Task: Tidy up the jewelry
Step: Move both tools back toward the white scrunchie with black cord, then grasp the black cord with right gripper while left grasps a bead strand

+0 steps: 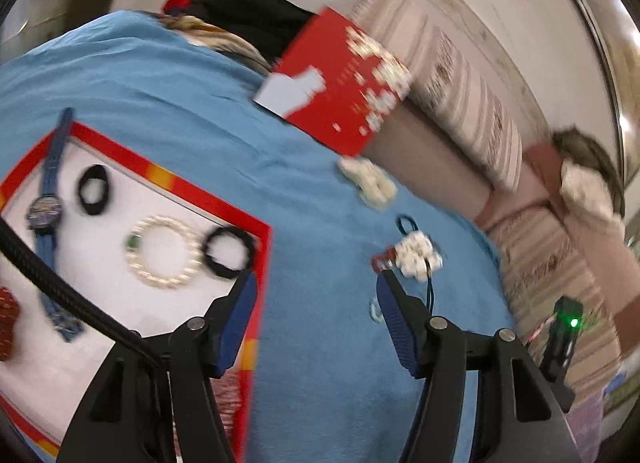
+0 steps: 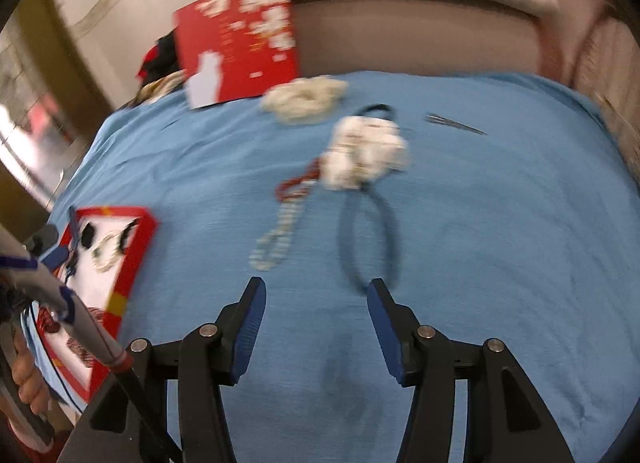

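Blue cloth (image 2: 460,223) covers the bench, with a sofa behind it and a red lid (image 2: 240,43) propped at about 11 o'clock in the right wrist view. At 9 o'clock sits the red-rimmed tray (image 1: 168,177), already holding a blue watch (image 1: 46,211), two black hair ties (image 1: 93,190) and a pearl bracelet (image 1: 164,253). Still loose on the cloth are a white bead cluster (image 2: 366,153), a red-and-pearl strand (image 2: 286,215) just left of it, a dark blue cord loop (image 2: 370,239) and a cream scrunchie (image 2: 302,99) toward 12 o'clock. Both views are smeared.

I judge this a between-picks step: the next move calls for choosing one loose piece, probably the cord or the strand, and lowering over it.

Left gripper (image 1: 316,287) hangs released, fingers about half apart, nothing between them, over bare cloth beside the tray's corner. Right gripper (image 2: 316,291) is likewise released and empty; its right fingertip lies near the cord loop's near end, contact unclear.
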`<state>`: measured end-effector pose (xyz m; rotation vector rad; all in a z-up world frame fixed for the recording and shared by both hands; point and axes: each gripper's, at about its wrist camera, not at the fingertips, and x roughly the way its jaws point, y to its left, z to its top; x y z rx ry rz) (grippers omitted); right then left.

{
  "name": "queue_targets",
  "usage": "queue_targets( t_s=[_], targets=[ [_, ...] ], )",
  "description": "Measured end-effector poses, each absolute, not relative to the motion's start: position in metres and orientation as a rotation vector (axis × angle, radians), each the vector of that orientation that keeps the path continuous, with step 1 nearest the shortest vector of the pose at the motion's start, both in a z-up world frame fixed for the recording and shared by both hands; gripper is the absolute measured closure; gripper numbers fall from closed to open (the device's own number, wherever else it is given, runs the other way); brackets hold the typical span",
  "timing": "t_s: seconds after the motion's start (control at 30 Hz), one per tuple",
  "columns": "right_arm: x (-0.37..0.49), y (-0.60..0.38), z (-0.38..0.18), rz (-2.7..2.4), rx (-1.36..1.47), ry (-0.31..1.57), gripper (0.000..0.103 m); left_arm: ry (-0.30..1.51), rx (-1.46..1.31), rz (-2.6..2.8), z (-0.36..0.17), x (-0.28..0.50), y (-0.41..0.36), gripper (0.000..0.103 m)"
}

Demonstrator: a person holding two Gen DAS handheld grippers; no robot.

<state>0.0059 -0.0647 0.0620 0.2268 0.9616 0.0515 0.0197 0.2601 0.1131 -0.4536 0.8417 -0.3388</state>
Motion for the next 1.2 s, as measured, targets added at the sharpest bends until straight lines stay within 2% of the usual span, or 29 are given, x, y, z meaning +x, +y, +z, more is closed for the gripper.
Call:
queue_targets(
  t_s=[0.37, 0.67, 1.1, 1.13, 1.2],
  targets=[
    [0.012, -0.139, 0.030, 0.041, 0.330, 0.923, 0.044, 0.950, -0.324, -0.352, 0.077, 0.029, 0.186, 0.042],
    [0.061, -0.139, 0.032, 0.125, 0.379, 0.850, 0.040, 0.986, -0.332, -0.368, 0.060, 0.048, 0.153, 0.042],
    [0.084, -0.119, 0.004, 0.185, 0.351, 0.920, 0.040, 1.042, -0.226, -0.390, 0.026, 0.074, 0.101, 0.042],
    [0.084, -0.119, 0.002, 0.184, 0.351, 0.928, 0.041, 1.037, -0.205, -0.385, 0.024, 0.074, 0.096, 0.042],
    [0.084, -0.118, 0.000, 0.183, 0.353, 0.940, 0.054, 1.018, -0.157, -0.375, 0.024, 0.073, 0.086, 0.043]
  ],
)
